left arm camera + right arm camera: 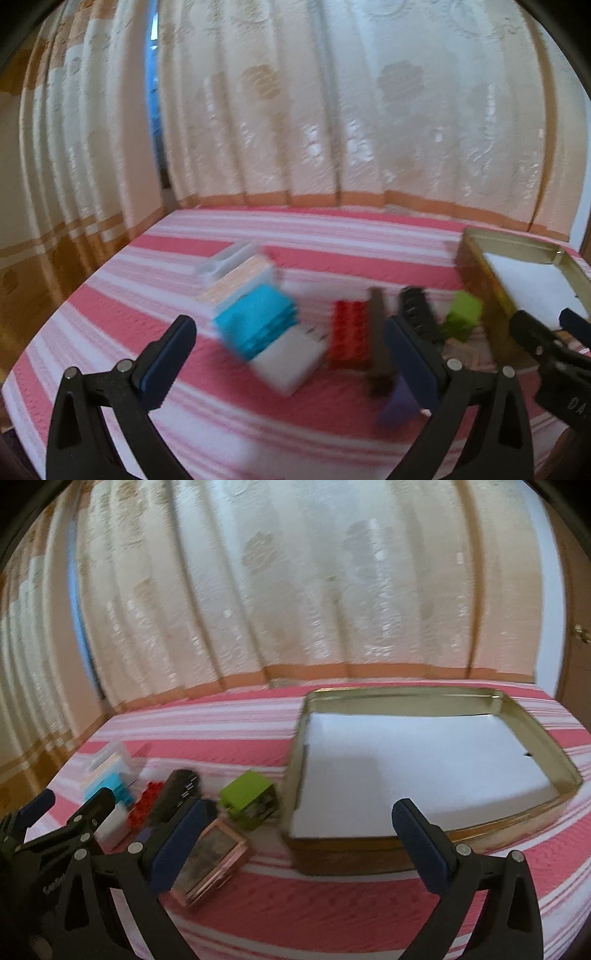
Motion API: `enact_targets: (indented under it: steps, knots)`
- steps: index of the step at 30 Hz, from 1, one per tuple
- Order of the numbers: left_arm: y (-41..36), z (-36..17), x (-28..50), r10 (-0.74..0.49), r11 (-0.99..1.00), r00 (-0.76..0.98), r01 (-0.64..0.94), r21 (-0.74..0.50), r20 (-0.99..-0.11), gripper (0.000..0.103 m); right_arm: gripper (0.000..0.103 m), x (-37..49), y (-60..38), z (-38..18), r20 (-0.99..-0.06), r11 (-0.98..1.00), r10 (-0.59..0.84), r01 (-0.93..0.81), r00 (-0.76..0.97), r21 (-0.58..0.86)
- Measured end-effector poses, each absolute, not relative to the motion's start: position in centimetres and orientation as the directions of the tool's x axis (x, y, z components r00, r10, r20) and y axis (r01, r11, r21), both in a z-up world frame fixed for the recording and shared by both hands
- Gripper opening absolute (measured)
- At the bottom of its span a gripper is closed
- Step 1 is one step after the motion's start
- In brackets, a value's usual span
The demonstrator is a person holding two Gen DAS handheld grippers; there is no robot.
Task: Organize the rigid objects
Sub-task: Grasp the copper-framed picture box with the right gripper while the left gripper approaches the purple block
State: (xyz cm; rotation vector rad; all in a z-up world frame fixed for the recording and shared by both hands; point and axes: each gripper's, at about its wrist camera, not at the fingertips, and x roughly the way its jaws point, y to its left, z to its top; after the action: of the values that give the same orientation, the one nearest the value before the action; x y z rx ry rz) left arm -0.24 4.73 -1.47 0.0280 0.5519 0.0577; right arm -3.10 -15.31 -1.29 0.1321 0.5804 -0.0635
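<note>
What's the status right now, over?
Left gripper open, empty, over the blocks. Right gripper open, empty, before the tin tray. Tray holds no blocks. Green block beside it; nothing blocking.

Blocks (247, 799) left of tin (443, 698); both on bedspread (332, 904)

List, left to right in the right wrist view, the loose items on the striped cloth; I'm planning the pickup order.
Cyan block → red brick → dark ridged piece → green cube → gold tin tray. The white pieces overlap others, so I skip them.

Cream patterned curtain (332, 110) behind pink-and-white striped bedspread (258, 424).
</note>
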Motion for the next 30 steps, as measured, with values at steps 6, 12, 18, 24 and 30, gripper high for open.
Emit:
enact_targets:
  steps: [6, 12, 18, 24, 30]
  knots:
    - [8.6, -2.0, -1.2, 0.100, 0.994, 0.816, -0.104, 0.026, -0.569, 0.103, 0.091, -3.6, -12.4, -1.4, -0.553, 0.997, 0.076, -0.054, 0.830, 0.056]
    - [11.1, -2.5, -1.8, 0.120, 0.991, 0.790, -0.136, 0.020, -0.601, 0.103, 0.079, -3.5, -10.3, -1.9, -0.585, 0.971, 0.232, -0.224, 0.778, 0.088]
    - [11.4, -2.6, -2.4, 0.061, 0.996, 0.777, -0.089, -0.012, -0.627, 0.103, 0.076, -3.1, -8.8, -2.9, -0.649, 0.949, 0.289, -0.302, 0.704, 0.095]
    - [10.6, -2.9, -2.7, 0.049, 0.999, 0.771, -0.047, 0.020, -0.635, 0.103, 0.077, -0.8, -9.5, -5.0, -0.757, 0.958, 0.270, -0.243, 0.595, 0.150]
    - [9.8, -2.9, -2.8, 0.002, 1.000, 0.760, 0.001, 0.004, -0.650, 0.103, 0.078, 1.0, -8.1, -5.3, -0.783, 0.956, 0.199, -0.292, 0.589, 0.024]
